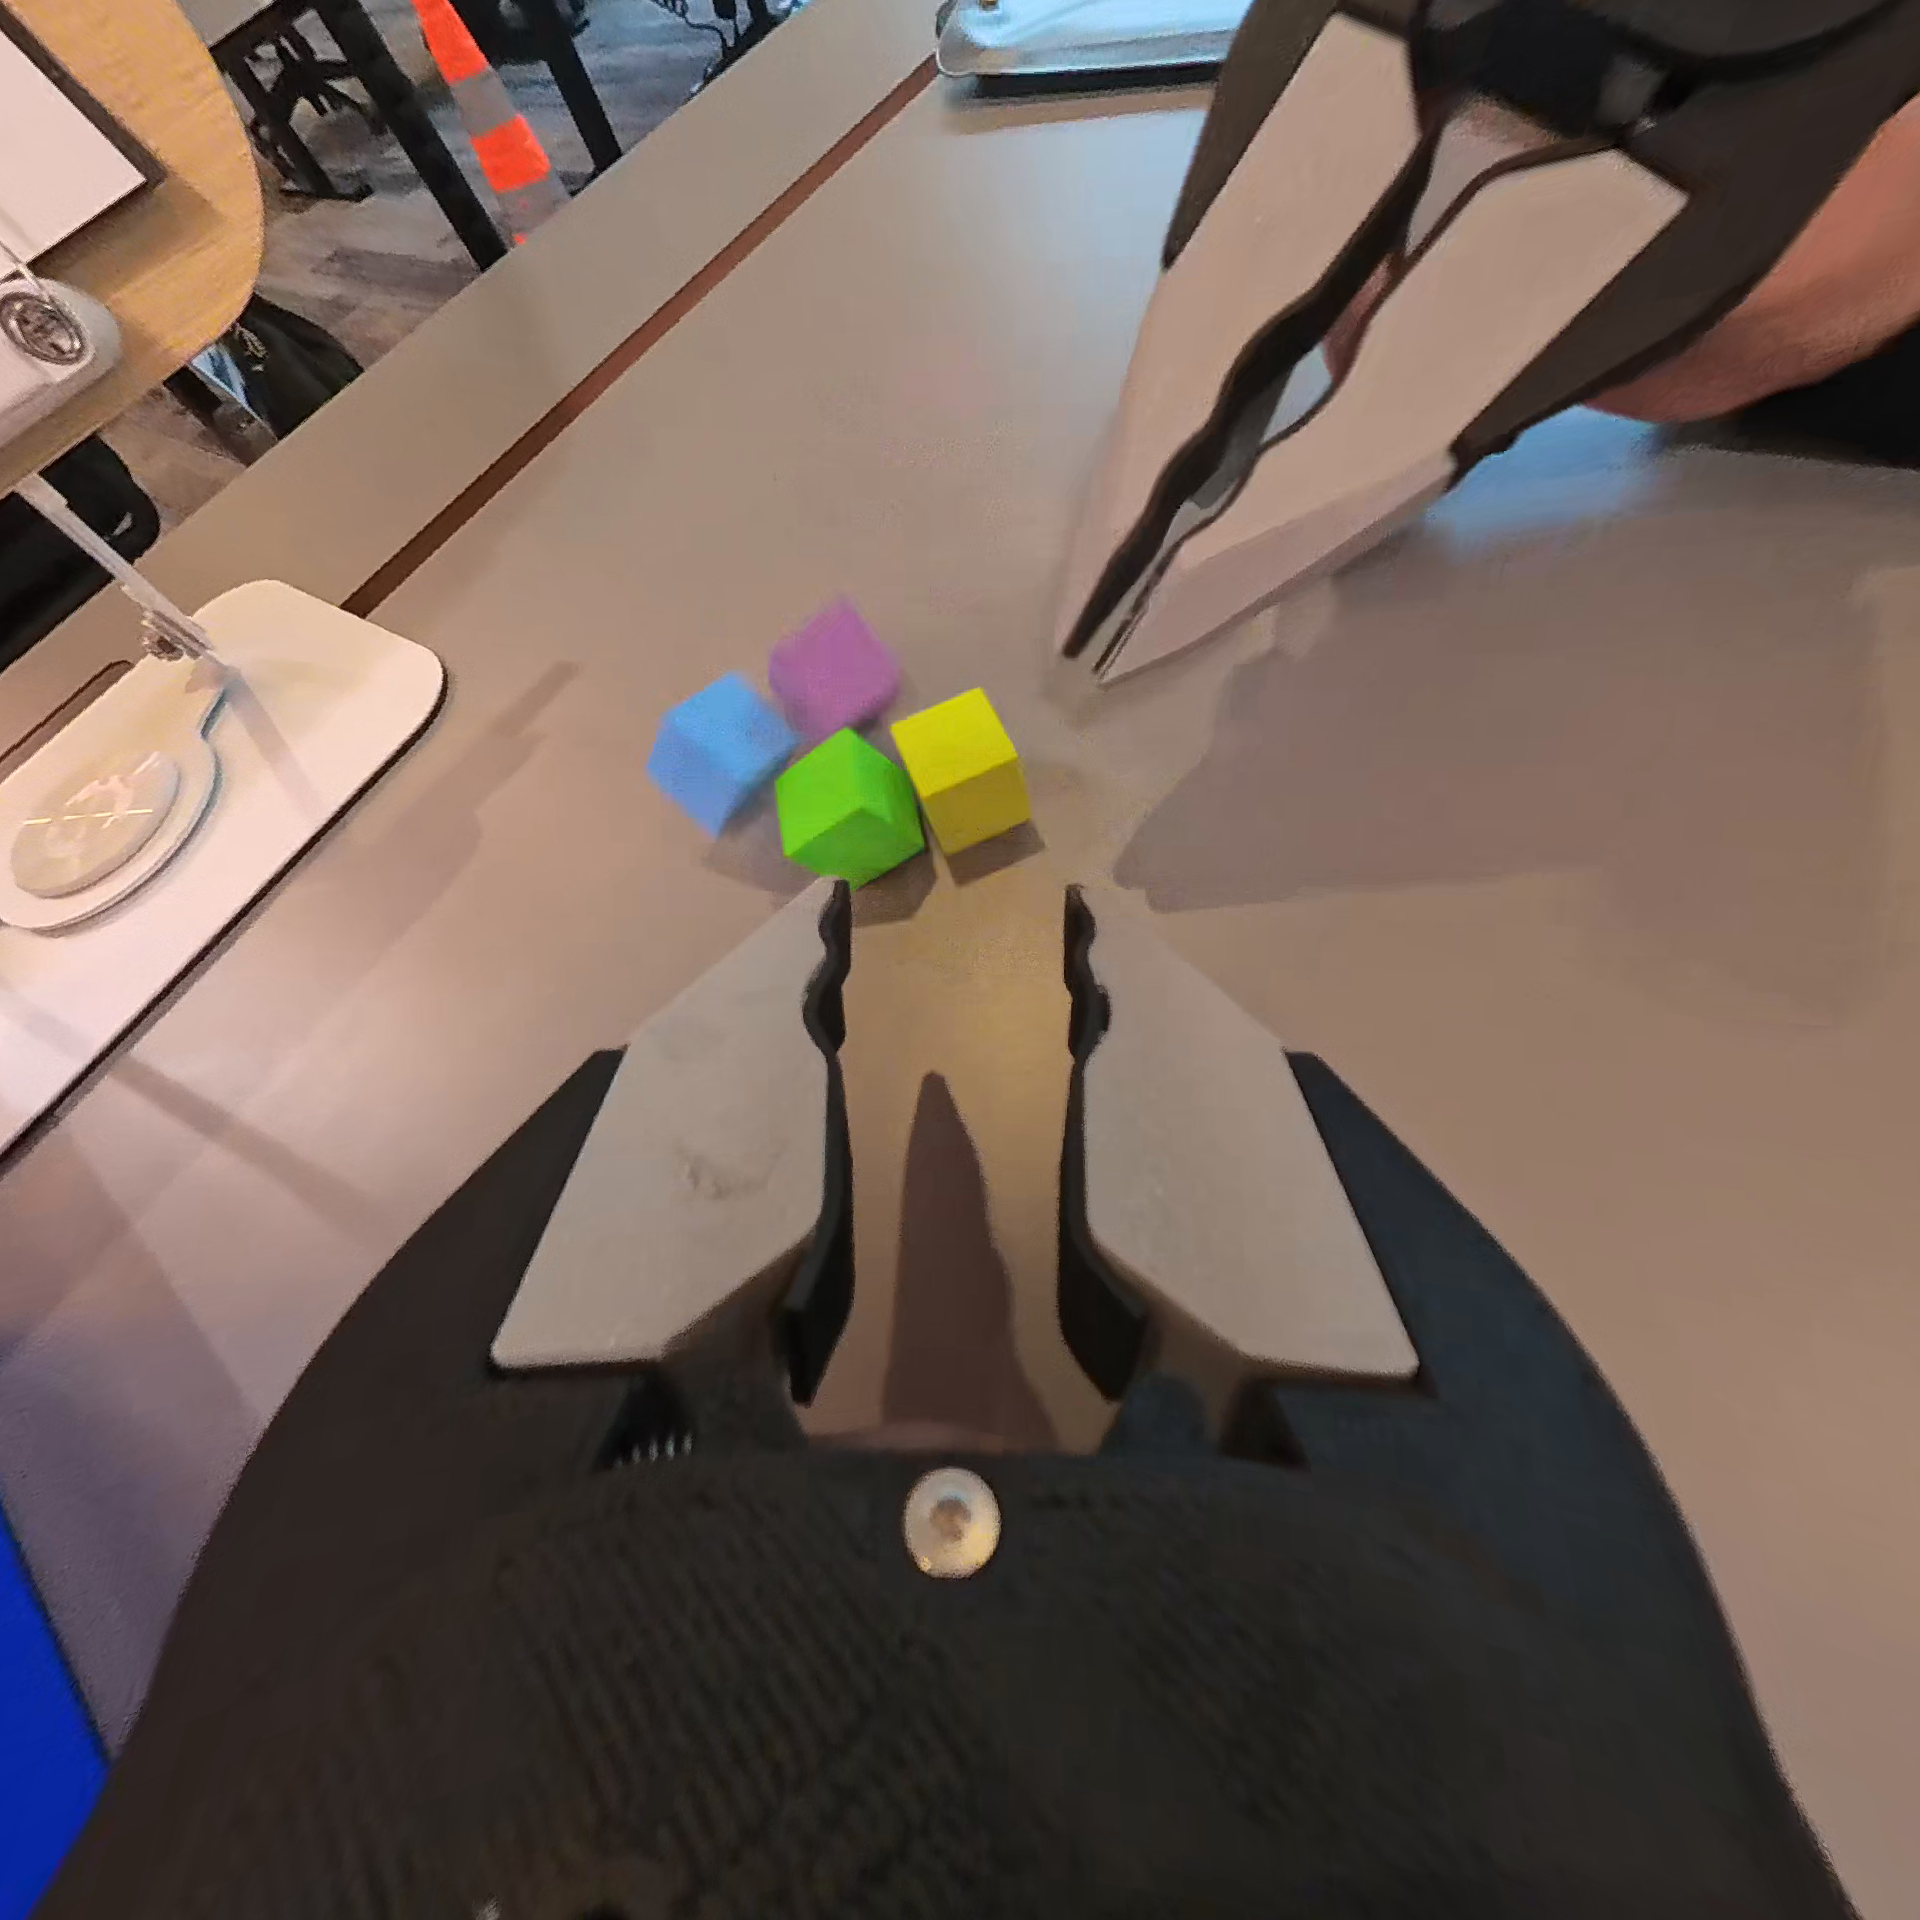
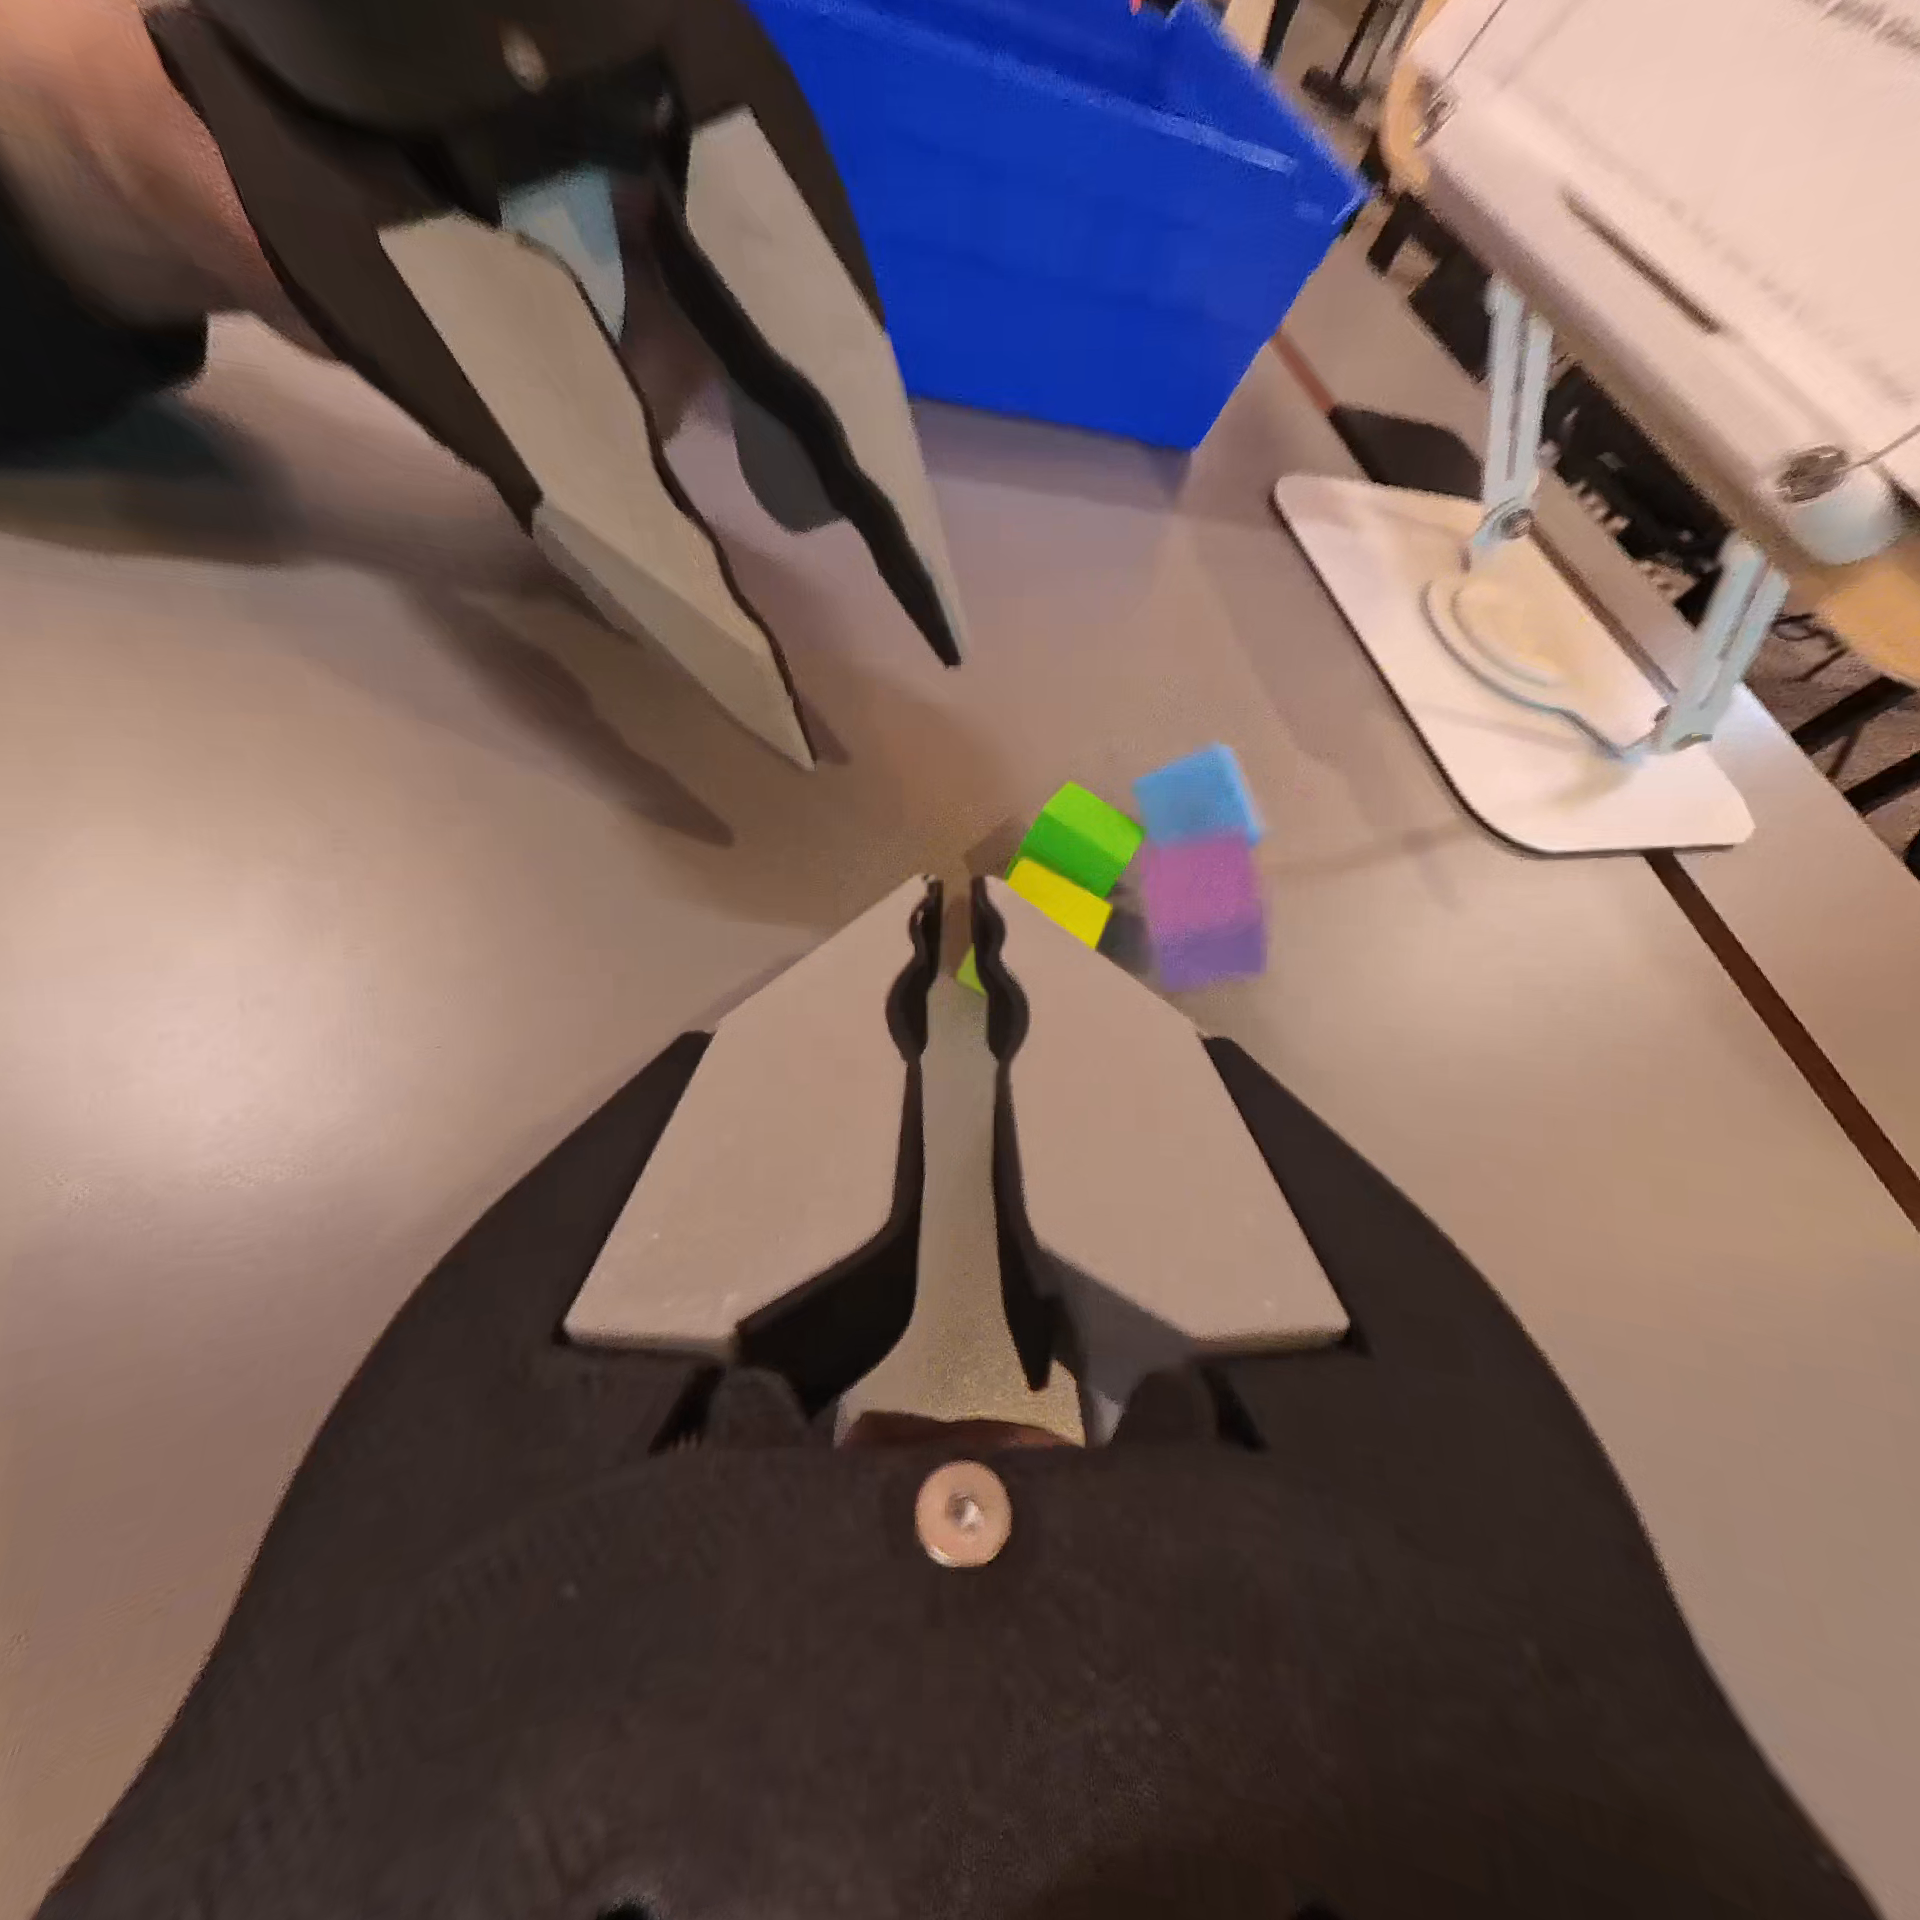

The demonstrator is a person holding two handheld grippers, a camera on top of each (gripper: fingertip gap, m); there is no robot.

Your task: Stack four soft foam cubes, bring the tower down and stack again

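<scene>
Four foam cubes lie in a loose cluster on the grey worktop [image 1: 1455, 1039] in the left wrist view: the blue cube [image 1: 717, 750] and purple cube [image 1: 834, 667] at the back, the green cube [image 1: 847, 808] and yellow cube [image 1: 961, 769] in front, none stacked. The left gripper [image 1: 951, 904] hovers just short of the green and yellow cubes, its jaws apart and empty; the right gripper [image 1: 1091, 649] hangs beside the yellow cube with jaws nearly together, holding nothing. In the right wrist view, the right gripper [image 2: 954, 891] has its jaws a narrow gap apart, and the yellow cube [image 2: 1060, 902] sits just past its tips, with green [image 2: 1081, 840], purple [image 2: 1200, 909] and blue [image 2: 1195, 795] beyond. The left gripper [image 2: 883, 707] stands open nearby. A blue bin [image 2: 1039, 229] stands behind; its contents are hidden.
</scene>
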